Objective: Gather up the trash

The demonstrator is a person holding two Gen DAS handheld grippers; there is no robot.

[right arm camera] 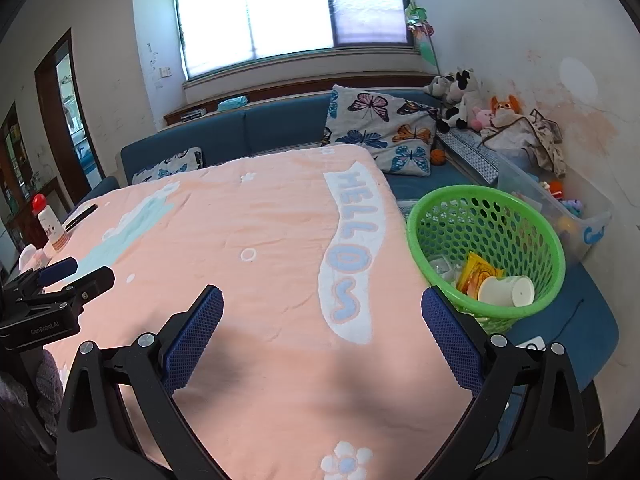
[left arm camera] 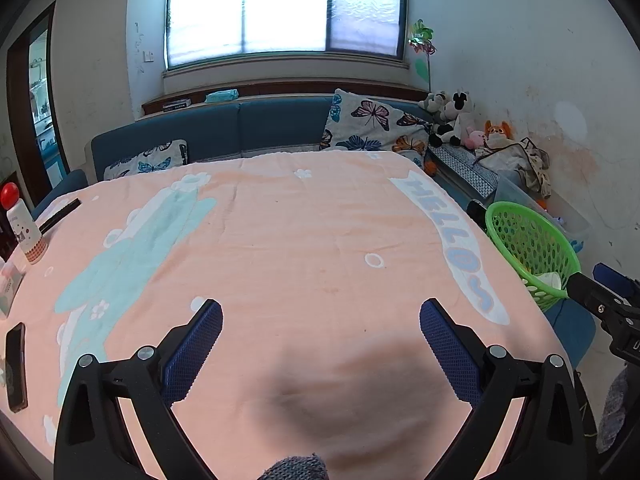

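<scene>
A green perforated basket [right arm camera: 486, 254] stands off the table's right edge. Inside lie a white paper cup [right arm camera: 506, 291], a yellow-orange snack wrapper [right arm camera: 476, 274] and some clear plastic scraps. In the left wrist view the green basket [left arm camera: 532, 254] shows at the right with the white cup [left arm camera: 550, 280] in it. My left gripper [left arm camera: 320, 322] hovers open over the pink tablecloth [left arm camera: 300, 240], nothing between its fingers. My right gripper [right arm camera: 322, 308] is open and empty too, its right finger [right arm camera: 452, 344] close to the basket's near rim. The left gripper [right arm camera: 70, 278] also appears at the far left of the right wrist view.
A white bottle with a red cap [left arm camera: 22, 226], a dark phone [left arm camera: 16, 366] and a tissue box [left arm camera: 8, 288] lie along the table's left edge. A blue sofa [right arm camera: 260, 132] with butterfly cushions runs behind. A clear toy bin [right arm camera: 560, 204] and plush toys [right arm camera: 464, 96] crowd the right corner.
</scene>
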